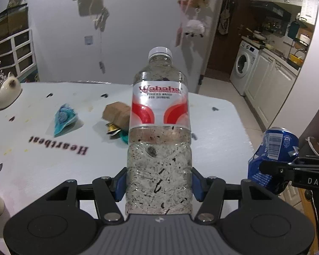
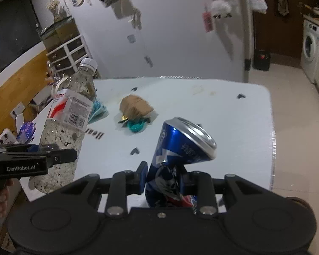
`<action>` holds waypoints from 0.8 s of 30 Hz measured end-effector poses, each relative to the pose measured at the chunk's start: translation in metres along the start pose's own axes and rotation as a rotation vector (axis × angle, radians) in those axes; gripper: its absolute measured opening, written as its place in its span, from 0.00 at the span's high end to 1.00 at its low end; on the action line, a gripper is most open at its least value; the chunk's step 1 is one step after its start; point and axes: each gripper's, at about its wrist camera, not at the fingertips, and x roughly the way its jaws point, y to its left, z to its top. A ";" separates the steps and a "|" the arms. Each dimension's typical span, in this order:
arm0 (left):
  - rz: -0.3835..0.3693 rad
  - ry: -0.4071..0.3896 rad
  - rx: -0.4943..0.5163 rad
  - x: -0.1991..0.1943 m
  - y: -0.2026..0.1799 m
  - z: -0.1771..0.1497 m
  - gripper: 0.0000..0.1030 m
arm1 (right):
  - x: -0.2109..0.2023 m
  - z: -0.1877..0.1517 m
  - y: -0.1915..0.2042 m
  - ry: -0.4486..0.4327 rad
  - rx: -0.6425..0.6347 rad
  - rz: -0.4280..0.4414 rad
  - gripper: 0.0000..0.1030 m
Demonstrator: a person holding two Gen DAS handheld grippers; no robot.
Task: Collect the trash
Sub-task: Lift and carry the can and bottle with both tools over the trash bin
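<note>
In the left wrist view, a clear plastic bottle (image 1: 158, 131) with a white cap and a red and silver label is gripped low on its body by the left gripper (image 1: 158, 183). Its blue pads are pressed against both sides of the bottle, which is held upright above the white table (image 1: 42, 170). Dark specks can be seen inside the bottle. On the table behind the bottle, a brown paper lump (image 1: 117, 114) is seen just to its left, with a teal cap (image 1: 123, 138) below the lump. A blue wrapper (image 1: 63, 119) lies farther left of the bottle. A cream cat-shaped pot (image 1: 6, 93) sits at the far left edge. To the right of the bottle, a crushed blue can (image 1: 272, 155) is seen.

In the right wrist view, the crushed blue can (image 2: 180, 155) is clamped by the right gripper (image 2: 167, 180) at its dented lower part, top tilted right. The bottle (image 2: 68, 123) is seen left of the can, and the brown paper lump (image 2: 135, 106) lies on the table (image 2: 234, 127) behind the can.
</note>
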 end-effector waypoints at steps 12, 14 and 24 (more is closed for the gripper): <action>-0.042 -0.001 0.031 0.005 -0.106 -0.005 0.43 | -0.066 -0.012 -0.080 -0.057 0.015 -0.073 0.71; -0.050 0.004 0.036 0.009 -0.126 -0.007 0.43 | -0.075 -0.015 -0.097 -0.060 0.020 -0.084 0.71; -0.092 0.023 0.055 0.027 -0.219 -0.021 0.43 | -0.115 -0.038 -0.184 -0.050 0.041 -0.124 0.71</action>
